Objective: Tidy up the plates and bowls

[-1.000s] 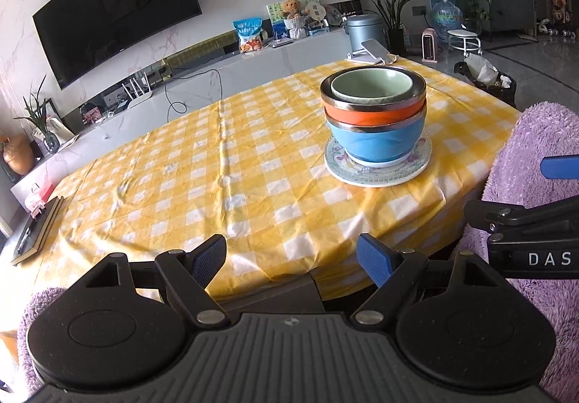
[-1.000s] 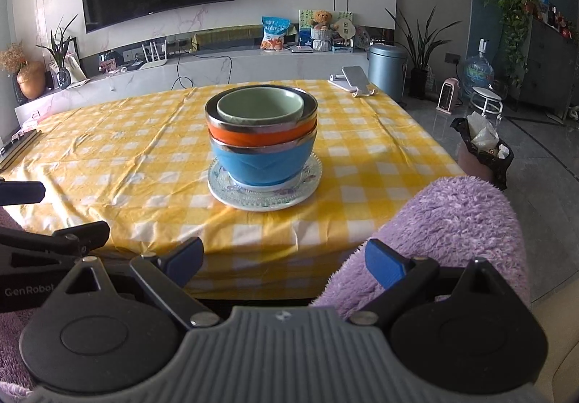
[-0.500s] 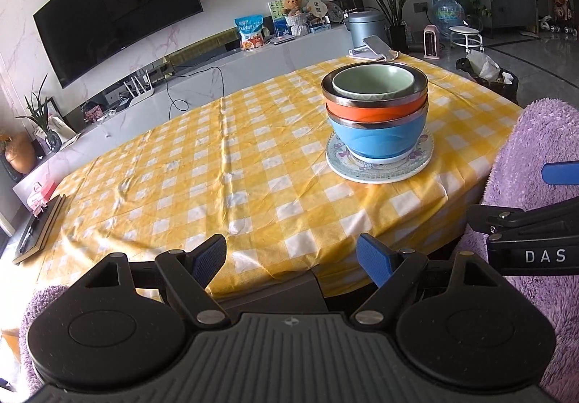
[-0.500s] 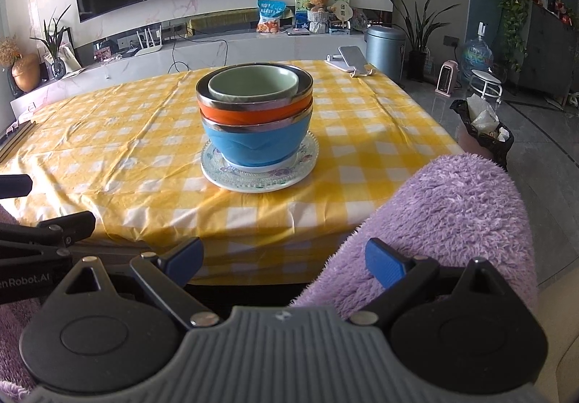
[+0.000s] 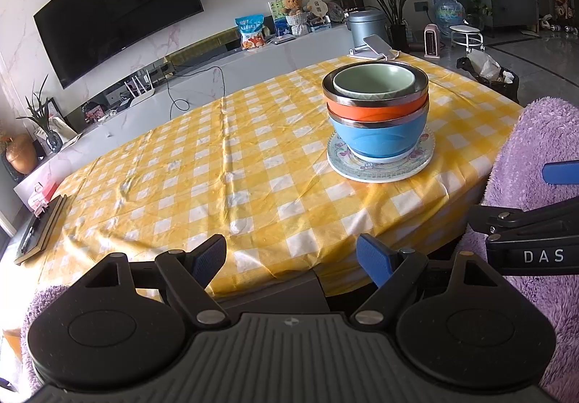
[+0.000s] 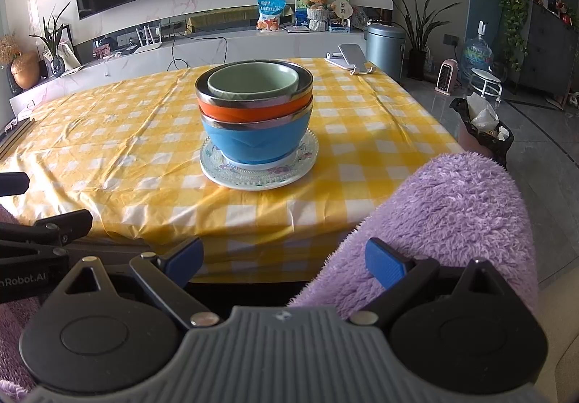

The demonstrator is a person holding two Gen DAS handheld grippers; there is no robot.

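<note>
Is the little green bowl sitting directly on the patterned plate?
No, the green bowl nests at the top of the stack, inside the orange bowl, which sits in the blue bowl resting on the plate.

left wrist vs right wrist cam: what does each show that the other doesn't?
Only the left wrist view: the open left hand-held gripper up close, and a flat dark tray-like thing at the table's left edge.

Only the right wrist view: the open right hand-held gripper up close.

Both: the green bowl nested in the orange bowl, that in the blue bowl, on a patterned plate, on the yellow checked tablecloth.
</note>
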